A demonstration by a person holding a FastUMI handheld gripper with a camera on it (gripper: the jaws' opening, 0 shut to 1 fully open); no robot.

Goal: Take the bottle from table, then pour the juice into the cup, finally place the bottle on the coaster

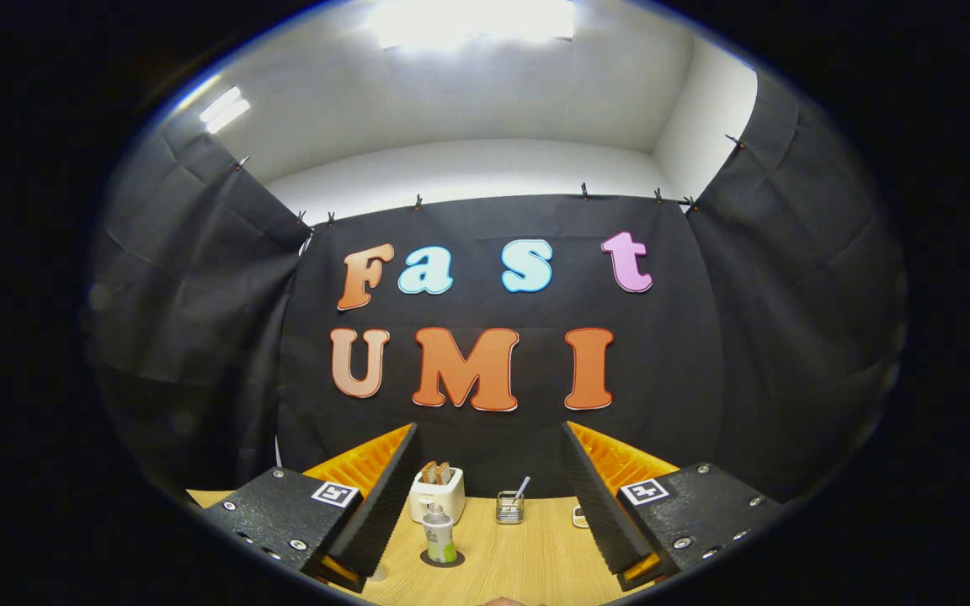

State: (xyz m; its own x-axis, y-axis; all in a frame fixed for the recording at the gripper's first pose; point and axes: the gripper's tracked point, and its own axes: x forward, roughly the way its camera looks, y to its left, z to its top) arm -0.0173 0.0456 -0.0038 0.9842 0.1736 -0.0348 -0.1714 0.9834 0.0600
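Spread wide, hand-held gripper (pixel 485 505) frames cylindrical bottle (pixel 439 533) on round dark coaster (pixel 443 560), wood-grain table (pixel 527 564).

Wooden table (pixel 527 555) with a few small items.
On it: a bottle (pixel 439 534) on a dark coaster (pixel 443 559), a toaster (pixel 437 492), a wire holder (pixel 509 507).

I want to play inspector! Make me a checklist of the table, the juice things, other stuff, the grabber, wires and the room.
Surface: light wooden table, bare ahead of the fingers.
Job's things: bottle upright on a dark coaster, between the fingers, nearer the left one. Cup: cannot tell.
Clutter: white toaster with toast behind the bottle; small wire holder beside it; a small item by the right finger, too small to tell.
Grippers: gripper open, holding nothing.
Cables: nothing seen.
Surroundings: black cloth walls, white ceiling, bright lights.
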